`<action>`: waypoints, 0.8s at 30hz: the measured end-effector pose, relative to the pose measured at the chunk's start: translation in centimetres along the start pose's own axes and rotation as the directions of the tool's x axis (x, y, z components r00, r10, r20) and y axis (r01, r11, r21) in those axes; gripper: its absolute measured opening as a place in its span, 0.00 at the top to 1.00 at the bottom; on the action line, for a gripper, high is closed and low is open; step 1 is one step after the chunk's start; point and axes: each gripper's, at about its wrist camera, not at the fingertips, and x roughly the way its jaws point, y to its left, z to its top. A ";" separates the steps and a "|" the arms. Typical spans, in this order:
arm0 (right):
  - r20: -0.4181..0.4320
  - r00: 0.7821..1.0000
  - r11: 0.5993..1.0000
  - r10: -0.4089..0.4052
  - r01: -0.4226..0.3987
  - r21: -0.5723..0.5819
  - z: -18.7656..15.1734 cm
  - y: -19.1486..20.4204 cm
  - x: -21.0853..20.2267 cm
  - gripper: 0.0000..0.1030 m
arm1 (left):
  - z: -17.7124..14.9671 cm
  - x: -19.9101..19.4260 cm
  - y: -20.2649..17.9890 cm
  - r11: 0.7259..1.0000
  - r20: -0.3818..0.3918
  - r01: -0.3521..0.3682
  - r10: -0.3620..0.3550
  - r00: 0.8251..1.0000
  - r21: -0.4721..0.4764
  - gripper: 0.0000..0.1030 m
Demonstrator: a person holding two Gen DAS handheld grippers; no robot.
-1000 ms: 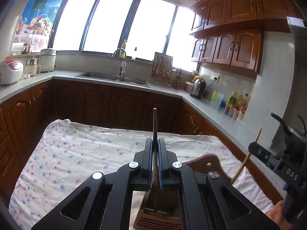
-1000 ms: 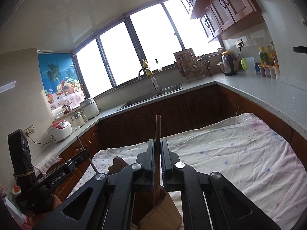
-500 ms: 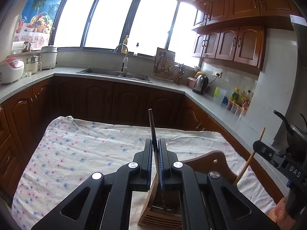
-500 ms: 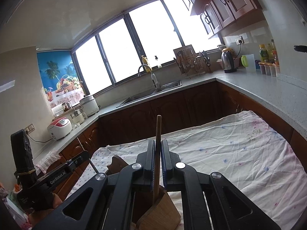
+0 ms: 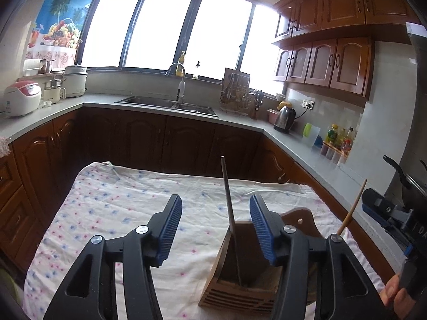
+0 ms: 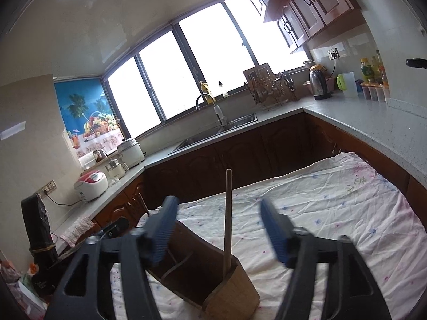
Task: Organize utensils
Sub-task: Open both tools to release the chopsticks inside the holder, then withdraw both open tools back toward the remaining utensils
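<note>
**Left wrist and right wrist views: both claws spread wide over the utensil holder**

Left wrist view shows a kitchen with an L-shaped grey countertop (image 5: pixel 149 106) along the far and right walls, dark wooden cabinets below it and a broad window behind. A table covered by a floral tablecloth (image 5: pixel 112 208) fills the near ground in both views.

On the cloth, near the right edge in the left wrist view, stands a wooden utensil holder (image 5: pixel 240 288), slatted on its near face and divided into compartments. In the right wrist view the same holder (image 6: pixel 229 290) sits low and centre.

The left gripper (image 5: pixel 216 226) has its jaws set wide apart and grips nothing. A dark chopstick (image 5: pixel 229 208) stands between the jaws, touching neither blue pad, tilted slightly left at the top, with its lower end inside the holder.

The right gripper (image 6: pixel 218 229) is likewise spread wide and empty; its fingers appear motion-blurred. A light wooden chopstick (image 6: pixel 227 221) stands nearly upright between the jaws, clear of both, its lower end in the near right corner compartment of the holder.

In the left wrist view the light wooden chopstick (image 5: pixel 352 208) shows at far right, leaning right, beside the right gripper's body.
</note>
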 end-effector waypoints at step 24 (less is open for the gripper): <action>-0.045 0.999 1.000 0.027 -0.027 -0.002 -4.3 0.9 -10.1 0.05 | -3.3 -13.1 2.1 0.996 -0.067 -0.030 0.025 0.997 -0.079 0.13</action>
